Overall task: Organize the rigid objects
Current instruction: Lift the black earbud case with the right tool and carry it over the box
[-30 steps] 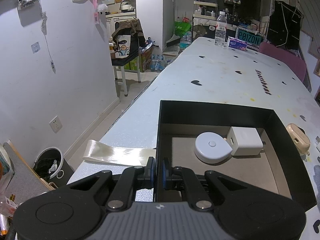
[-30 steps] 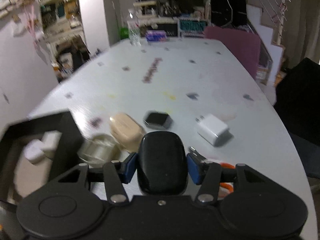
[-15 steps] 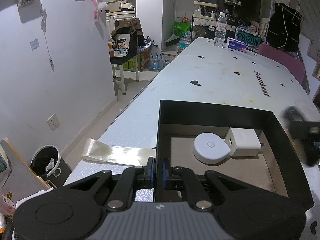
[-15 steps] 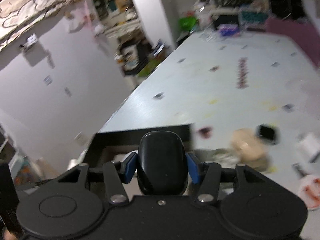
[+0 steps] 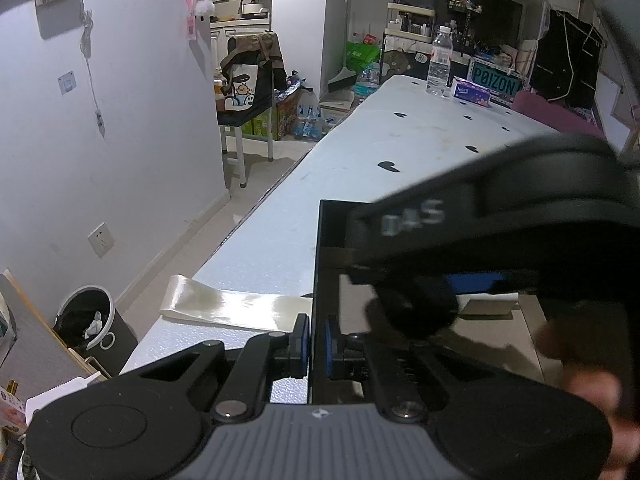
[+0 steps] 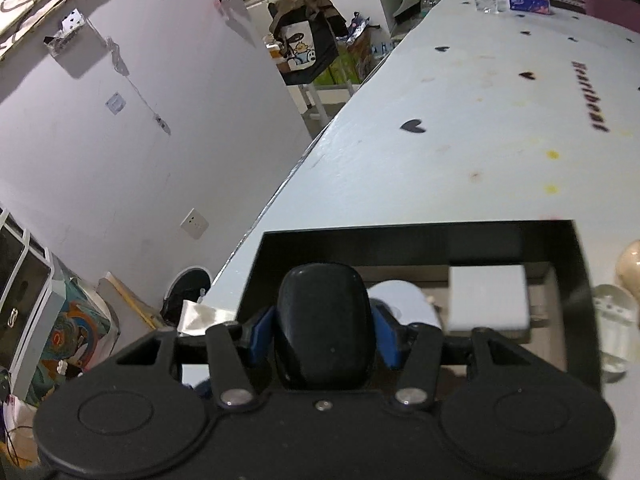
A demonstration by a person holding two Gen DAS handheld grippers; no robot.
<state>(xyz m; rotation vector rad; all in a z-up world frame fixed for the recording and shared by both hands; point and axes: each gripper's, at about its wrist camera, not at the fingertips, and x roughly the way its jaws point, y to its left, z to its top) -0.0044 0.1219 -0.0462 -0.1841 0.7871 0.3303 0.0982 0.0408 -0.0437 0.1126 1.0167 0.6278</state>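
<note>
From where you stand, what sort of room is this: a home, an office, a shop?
Probably a lived-in home or small studio: a long white table with a water bottle, cluttered shelves behind, and a trash bin by the wall.

Matte black left gripper [image 5: 316, 342] and right gripper [image 6: 323, 330]; blue pads [image 6: 262, 334]; silver screws; ribbed grey housing; white "DAS" lettering

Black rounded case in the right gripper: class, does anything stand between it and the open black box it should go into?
Nothing visible does. The black rounded case, clamped in the right gripper, is above the open black box. The round white disc and square white charger lie farther inside, beyond it.
</note>
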